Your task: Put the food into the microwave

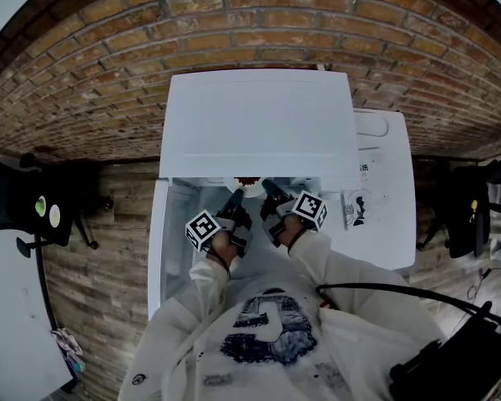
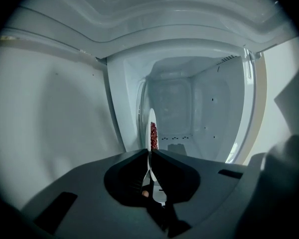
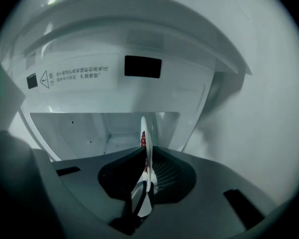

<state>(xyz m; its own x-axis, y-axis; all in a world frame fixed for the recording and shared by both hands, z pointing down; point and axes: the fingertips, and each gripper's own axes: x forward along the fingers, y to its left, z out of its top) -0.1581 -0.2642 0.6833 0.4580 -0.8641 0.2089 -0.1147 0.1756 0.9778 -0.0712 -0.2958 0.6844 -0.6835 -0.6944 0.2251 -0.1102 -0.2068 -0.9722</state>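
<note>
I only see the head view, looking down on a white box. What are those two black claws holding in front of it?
Observer: A white plate; the left gripper view shows the left hand-held gripper shut on its rim.
Operator: And the other one?
Observer: The right hand-held gripper clamps the same plate, edge-on.
Operator: Anything hidden from me?
Observer: A warning label with a triangle, on the microwave above its opening.

White plate (image 1: 249,186) bears a small heap of dark red food (image 1: 249,180); it lies level at the mouth of the microwave (image 1: 259,124), near rim pinched by the left gripper (image 1: 236,203) and right gripper (image 1: 271,197); the microwave is white, door open, cavity pale.
</note>
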